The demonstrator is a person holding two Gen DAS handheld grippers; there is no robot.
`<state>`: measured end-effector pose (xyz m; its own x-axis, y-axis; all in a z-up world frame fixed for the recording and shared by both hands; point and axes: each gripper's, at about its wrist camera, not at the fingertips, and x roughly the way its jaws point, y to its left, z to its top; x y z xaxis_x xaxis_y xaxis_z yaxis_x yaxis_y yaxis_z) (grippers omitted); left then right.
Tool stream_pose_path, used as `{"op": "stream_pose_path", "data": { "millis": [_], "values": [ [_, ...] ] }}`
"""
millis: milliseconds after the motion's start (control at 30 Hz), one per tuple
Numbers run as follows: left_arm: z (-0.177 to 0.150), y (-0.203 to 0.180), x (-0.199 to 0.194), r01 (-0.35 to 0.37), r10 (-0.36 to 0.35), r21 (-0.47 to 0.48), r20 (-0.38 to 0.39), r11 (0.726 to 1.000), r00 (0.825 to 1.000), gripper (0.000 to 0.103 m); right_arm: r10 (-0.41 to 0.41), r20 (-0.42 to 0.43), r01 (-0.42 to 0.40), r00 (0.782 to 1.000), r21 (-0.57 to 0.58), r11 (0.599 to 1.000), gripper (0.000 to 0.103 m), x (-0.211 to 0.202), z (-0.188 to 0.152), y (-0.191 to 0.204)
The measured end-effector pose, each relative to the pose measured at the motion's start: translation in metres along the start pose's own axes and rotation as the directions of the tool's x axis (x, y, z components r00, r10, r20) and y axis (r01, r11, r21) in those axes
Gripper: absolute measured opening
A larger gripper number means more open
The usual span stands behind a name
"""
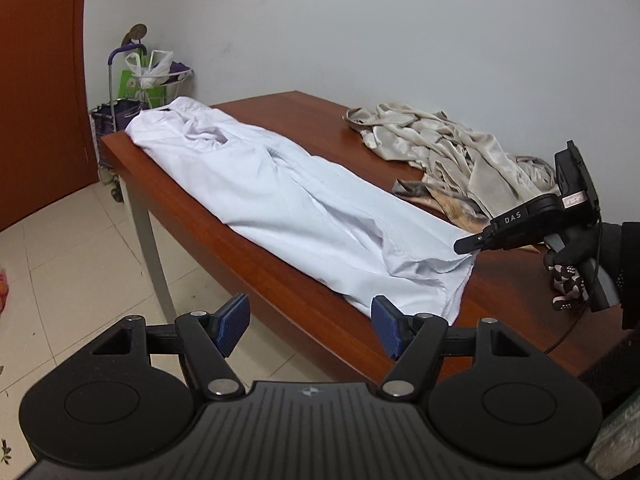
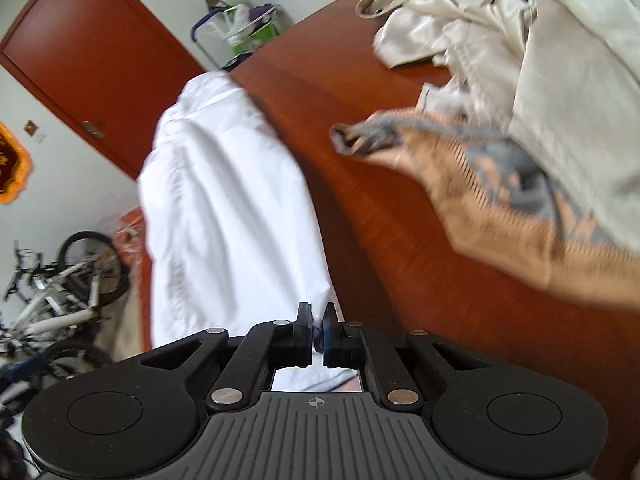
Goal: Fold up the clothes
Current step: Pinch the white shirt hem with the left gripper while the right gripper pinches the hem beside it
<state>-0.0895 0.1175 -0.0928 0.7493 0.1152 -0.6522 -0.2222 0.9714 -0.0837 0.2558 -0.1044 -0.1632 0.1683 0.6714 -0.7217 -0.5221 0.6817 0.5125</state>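
A white garment (image 1: 280,200) lies stretched out lengthwise along the near edge of the brown wooden table (image 1: 312,116). My left gripper (image 1: 310,320) hovers open just off the table's front edge, near the garment's lower hem, with nothing between its blue pads. In the left wrist view my right gripper (image 1: 466,245), held by a gloved hand (image 1: 568,276), pinches the hem's right corner. Its own view shows the right gripper (image 2: 316,320) shut on a fold of the white garment (image 2: 224,200), which runs away across the table (image 2: 360,220).
A crumpled beige clothes pile (image 1: 440,144) and an orange-grey patterned garment (image 1: 452,204) lie on the table's right side. A trolley with plastic bags (image 1: 140,80) stands beyond the far end beside a brown door (image 1: 40,80). Bicycles (image 2: 60,288) lean by the wall.
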Motion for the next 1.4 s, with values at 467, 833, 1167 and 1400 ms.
{"op": "stream_pose_path", "data": {
  "millis": [467, 833, 1167, 1400],
  "values": [
    [-0.032, -0.101, 0.033, 0.079, -0.072, 0.147, -0.057, 0.986, 0.996, 0.072, -0.031, 0.023, 0.037, 0.999, -0.326, 0.945, 0.032, -0.065, -0.077, 0.04],
    [-0.053, -0.126, 0.073, -0.038, 0.061, 0.296, -0.069, 0.954, 0.996, 0.049, 0.004, 0.007, 0.002, 1.0, -0.667, 0.745, 0.041, -0.041, -0.079, 0.08],
    [-0.07, -0.127, 0.075, -0.085, 0.127, 0.424, -0.073, 0.902, 0.989, 0.012, -0.018, -0.065, -0.05, 0.998, -0.895, 0.443, 0.039, 0.014, -0.089, 0.109],
    [-0.054, -0.107, 0.047, -0.088, 0.085, 0.23, 0.023, 0.969, 0.996, 0.003, 0.042, -0.041, -0.055, 0.998, -0.906, 0.42, 0.005, 0.004, -0.084, 0.107]
  ]
}}
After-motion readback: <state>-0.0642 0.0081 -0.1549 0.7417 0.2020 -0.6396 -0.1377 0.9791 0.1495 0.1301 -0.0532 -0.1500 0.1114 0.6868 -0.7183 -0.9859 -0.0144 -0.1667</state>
